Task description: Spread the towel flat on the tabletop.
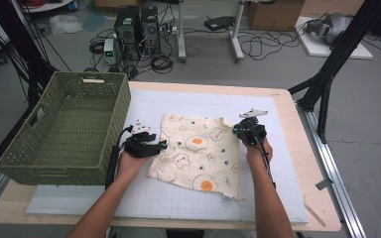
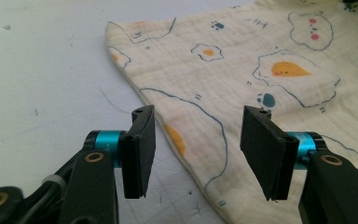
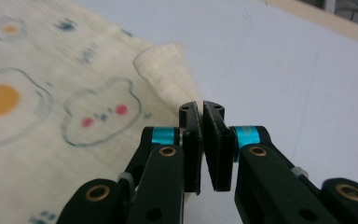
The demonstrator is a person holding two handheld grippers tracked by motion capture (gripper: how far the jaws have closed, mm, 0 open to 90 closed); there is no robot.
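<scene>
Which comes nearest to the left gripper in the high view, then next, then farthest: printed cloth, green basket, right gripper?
1. Printed cloth: at the left gripper's open jaws, over its left edge.
2. Green basket: just to its left.
3. Right gripper: across the cloth, at the far right corner.

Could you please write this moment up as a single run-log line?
left gripper: open, jaws astride cloth edge | right gripper: shut on cloth's raised edge | cloth: otherwise flat on mat | basket: left of cloth

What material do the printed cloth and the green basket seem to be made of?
The cloth looks like soft, matte cotton gauze: a fine crinkled weave shows in the left gripper view. The basket looks like woven plastic or wicker, judging by its regular ribbed lattice; which one cannot be told.
</scene>
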